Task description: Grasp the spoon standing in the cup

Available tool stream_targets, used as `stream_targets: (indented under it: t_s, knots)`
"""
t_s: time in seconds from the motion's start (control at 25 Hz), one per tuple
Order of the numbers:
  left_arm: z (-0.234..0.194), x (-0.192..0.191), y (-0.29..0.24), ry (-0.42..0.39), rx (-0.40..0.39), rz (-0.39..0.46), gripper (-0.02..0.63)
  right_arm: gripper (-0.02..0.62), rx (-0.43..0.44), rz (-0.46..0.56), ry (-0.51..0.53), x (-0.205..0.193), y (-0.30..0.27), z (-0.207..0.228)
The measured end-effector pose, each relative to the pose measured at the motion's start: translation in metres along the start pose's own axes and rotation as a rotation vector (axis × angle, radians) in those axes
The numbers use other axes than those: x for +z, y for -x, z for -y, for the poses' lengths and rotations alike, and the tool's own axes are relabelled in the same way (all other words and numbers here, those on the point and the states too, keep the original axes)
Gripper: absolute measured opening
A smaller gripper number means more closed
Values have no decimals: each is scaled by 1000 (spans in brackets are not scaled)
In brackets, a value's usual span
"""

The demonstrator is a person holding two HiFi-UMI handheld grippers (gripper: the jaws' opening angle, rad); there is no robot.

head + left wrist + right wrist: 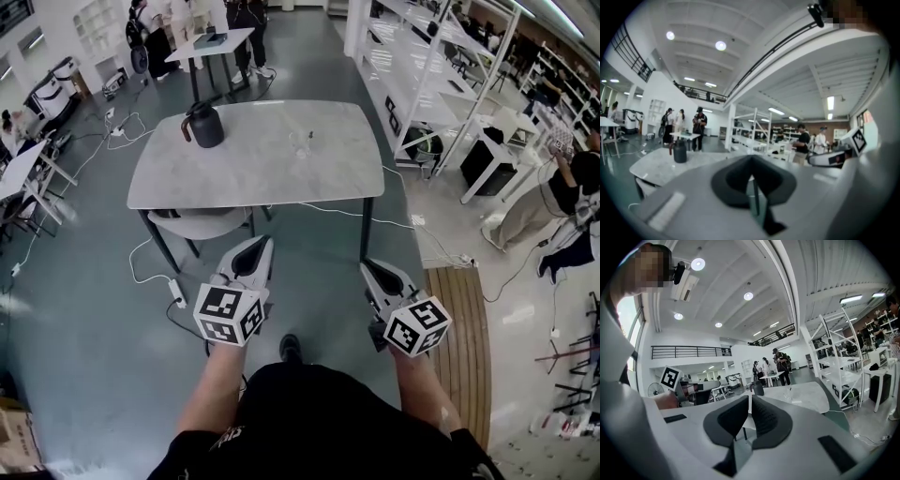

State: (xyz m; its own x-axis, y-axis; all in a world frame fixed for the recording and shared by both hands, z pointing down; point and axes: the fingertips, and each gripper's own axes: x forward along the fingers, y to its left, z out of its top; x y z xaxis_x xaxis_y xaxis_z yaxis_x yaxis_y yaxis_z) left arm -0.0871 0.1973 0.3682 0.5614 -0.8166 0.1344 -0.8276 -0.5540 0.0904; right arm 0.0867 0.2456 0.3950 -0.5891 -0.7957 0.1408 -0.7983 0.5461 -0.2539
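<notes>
Table (253, 178): grey marbled top, dark legs, upper middle of the head view. Cup (304, 143): clear, upright, right of the tabletop's centre, well apart from both grippers; seen again small and faint right of centre in the right gripper view (790, 392). Spoon (310, 138): thin dark sliver standing in the cup (too small for any detail). Jug (204, 127): black, with a handle on its left, at the tabletop's left rear, well left of the cup; also at middle left in the left gripper view (679, 152) and just above the jaws in the right gripper view (758, 388). Left gripper (262, 246): lower left of centre, short of the table's near edge, pointed toward it, marker cube at its rear; jaws pressed together in its own view (752, 160), nothing between them. Right gripper (368, 268): lower right of centre, level with the left and likewise short of the table; jaws closed tip to tip in its own view (749, 398), nothing pinched. Chair (199, 225): pale seat tucked under the table's near left side. Power strip (176, 292): white, on the floor left of the left gripper. Shelving (422, 66): white open racks, upper right. Wooden slats (464, 337): on the floor, lower right. People: standing at a small table at the top edge.
</notes>
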Motion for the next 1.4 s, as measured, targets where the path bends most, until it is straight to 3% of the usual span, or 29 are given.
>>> stream_targets:
  t_s: [0.4,0.68,0.96,1.4]
  knots:
    - [-97,-1,-35,40,11,-22,8,14,31,-64,-4,4,-104,-4]
    - [-136,-3,-53,58,-5,-32,8,11,38,-101,-42,-5,-146,-4]
    - [-161,-3,-92,82,20,-32,8,6,34,-130,-80,-6,-179,36]
    - [-193,19,-214,64,79,-38,8,3,157,-128,-60,44,-286,131]
